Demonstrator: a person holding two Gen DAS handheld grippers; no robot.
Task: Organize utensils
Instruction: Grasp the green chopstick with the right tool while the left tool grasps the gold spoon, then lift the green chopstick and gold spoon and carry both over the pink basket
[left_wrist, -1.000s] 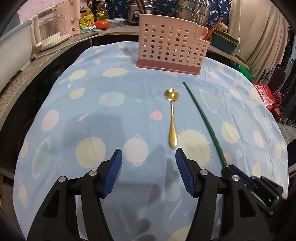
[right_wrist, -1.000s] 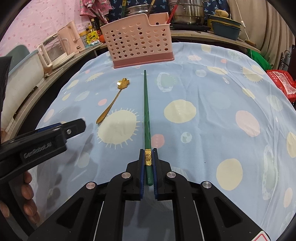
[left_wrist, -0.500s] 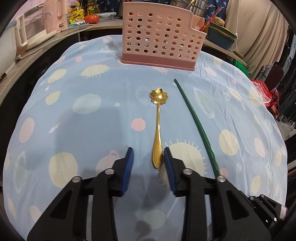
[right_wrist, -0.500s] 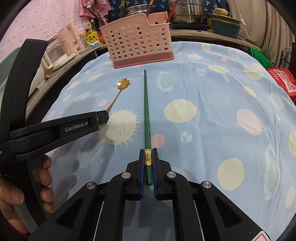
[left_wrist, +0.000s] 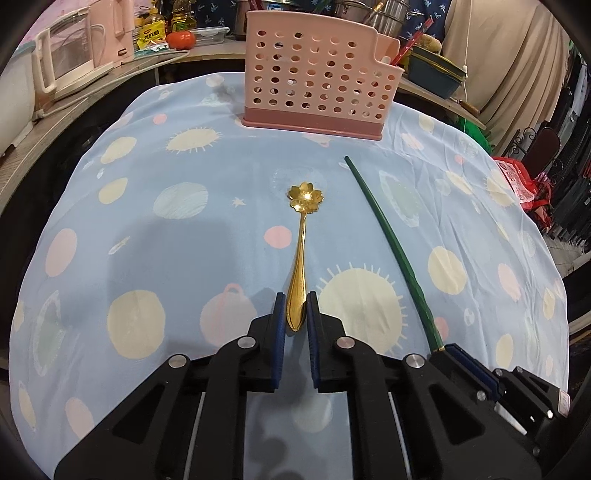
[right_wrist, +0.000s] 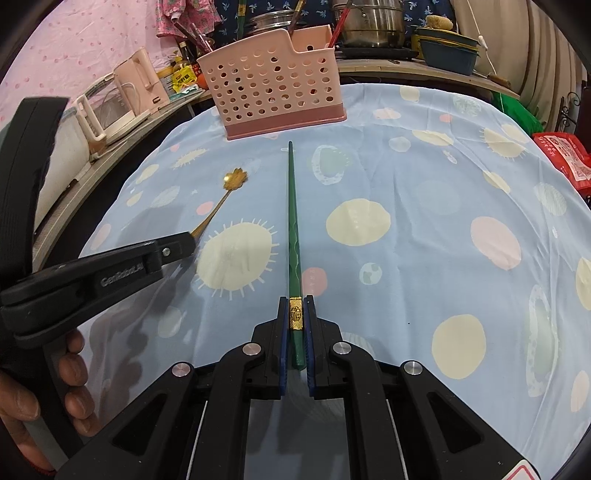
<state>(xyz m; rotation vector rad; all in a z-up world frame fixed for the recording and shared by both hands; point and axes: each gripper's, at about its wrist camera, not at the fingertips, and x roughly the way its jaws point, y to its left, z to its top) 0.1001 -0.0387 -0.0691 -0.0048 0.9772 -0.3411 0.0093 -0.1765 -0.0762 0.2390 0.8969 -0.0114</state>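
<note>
Here, my left wrist view gave me the left gripper (left_wrist: 296, 314) with its fingers pressed together on the handle end of the gold flower spoon (left_wrist: 301, 251), which lay on the table's blue spotted cloth (left_wrist: 177, 258). The spoon's long axis ran straight away from me, its flower bowl pointing toward the pink perforated utensil caddy (left_wrist: 317, 77). Only the right wrist view showed the right gripper (right_wrist: 295, 317) clamped on the green chopstick (right_wrist: 293, 206) at its gold band; from the left camera that gripper was cut off at the lower right corner. The chopstick lay along the cloth, thin tip pointing at the caddy, just short of its base. In the right view the left gripper's side hid the spoon's handle end, so its grip could not be judged there. I could not make out the caddy's compartments or contents through the holes. The person's hand (right_wrist: 44, 391) showed only in the right view.
</note>
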